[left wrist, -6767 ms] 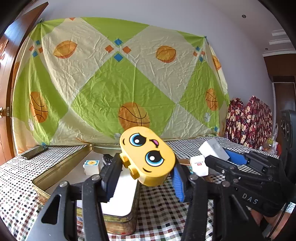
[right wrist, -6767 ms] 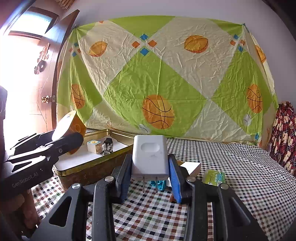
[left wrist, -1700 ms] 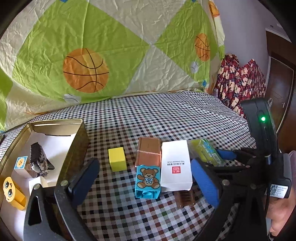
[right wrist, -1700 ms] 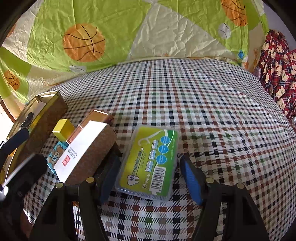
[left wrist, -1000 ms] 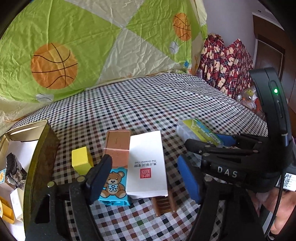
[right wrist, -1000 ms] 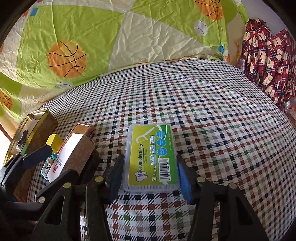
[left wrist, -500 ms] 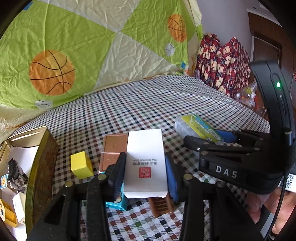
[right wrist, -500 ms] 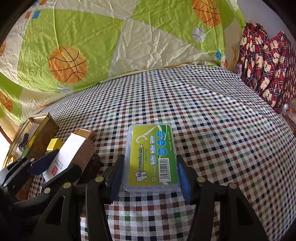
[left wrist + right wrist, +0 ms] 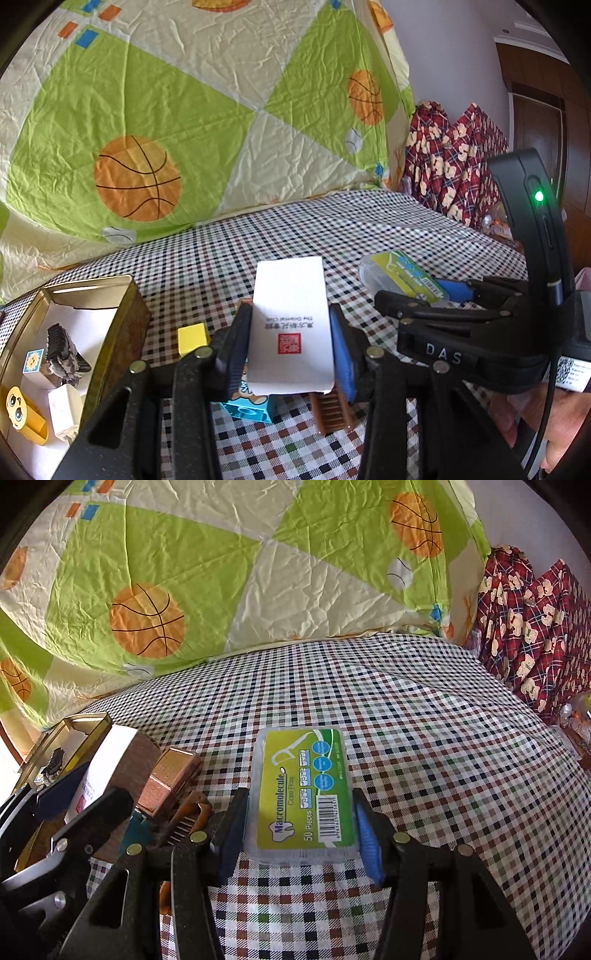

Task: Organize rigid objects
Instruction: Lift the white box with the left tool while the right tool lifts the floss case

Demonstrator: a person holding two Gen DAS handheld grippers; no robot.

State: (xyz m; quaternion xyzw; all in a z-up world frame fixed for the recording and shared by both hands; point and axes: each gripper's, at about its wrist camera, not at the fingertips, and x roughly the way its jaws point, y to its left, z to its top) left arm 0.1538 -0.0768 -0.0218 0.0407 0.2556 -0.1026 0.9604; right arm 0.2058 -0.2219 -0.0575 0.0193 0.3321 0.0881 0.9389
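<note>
The left claw (image 9: 291,347) is clamped on a white box (image 9: 290,325), its pads pressing the two long sides; the jaws have just been closing onto it. The box's long axis runs straight out along the fingers, away from the camera, with its far end tipped upward and its printed face up, above the checkered desk (image 9: 258,251). Under it lie a blue bear block (image 9: 245,404) and a brown comb (image 9: 332,410); a yellow cube (image 9: 192,338) sits just to its left. Farther left stands the gold tin (image 9: 122,332), holding a yellow face toy (image 9: 22,410), a white plug (image 9: 64,410) and a dark clip (image 9: 61,349).

The right claw (image 9: 299,830) is clamped on a green floss case (image 9: 304,790), which lies flat, long axis pointing away along the fingers. A copper box (image 9: 168,779) rests just left of it, beside the left claw's raised box.
</note>
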